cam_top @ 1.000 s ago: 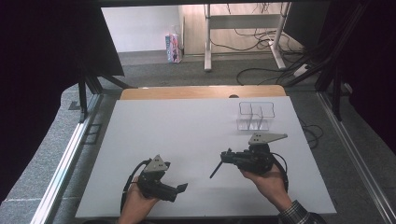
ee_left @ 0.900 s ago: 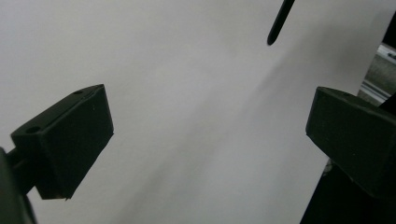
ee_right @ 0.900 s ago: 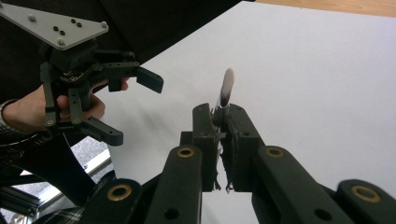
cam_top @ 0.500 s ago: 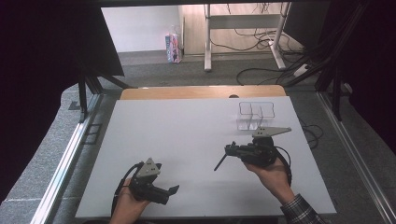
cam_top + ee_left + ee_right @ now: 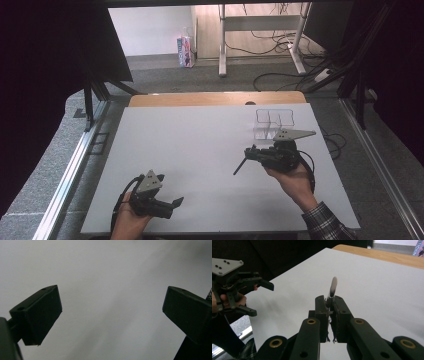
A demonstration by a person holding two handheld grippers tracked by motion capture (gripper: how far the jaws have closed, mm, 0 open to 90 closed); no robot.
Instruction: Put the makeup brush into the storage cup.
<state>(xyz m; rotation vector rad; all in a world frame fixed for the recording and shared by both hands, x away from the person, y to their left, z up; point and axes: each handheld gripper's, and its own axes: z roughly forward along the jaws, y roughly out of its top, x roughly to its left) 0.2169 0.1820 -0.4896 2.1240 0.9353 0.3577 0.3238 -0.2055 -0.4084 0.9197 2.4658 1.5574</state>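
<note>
My right gripper (image 5: 248,153) is on the right half of the white table (image 5: 200,145), just in front of a clear divided box (image 5: 272,122). It is shut on a thin dark stick (image 5: 240,167) that pokes out toward the front left. In the right gripper view the jaws (image 5: 329,300) pinch this stick (image 5: 333,288); its tip is pale and blurred. My left gripper (image 5: 174,207) is held near the table's front edge, open, with nothing between its jaws. The left gripper view shows the jaws (image 5: 111,307) wide apart over bare white surface. The right gripper view also shows the left gripper (image 5: 262,300).
A wooden strip (image 5: 215,98) borders the table's far edge. Metal rails (image 5: 75,165) run along both sides. Beyond the table are desk legs, cables (image 5: 280,75) and a small carton (image 5: 186,51) on the floor.
My right hand has carried the stick to the right and a little up, closer to the clear box. My left hand has slid toward the front edge.
</note>
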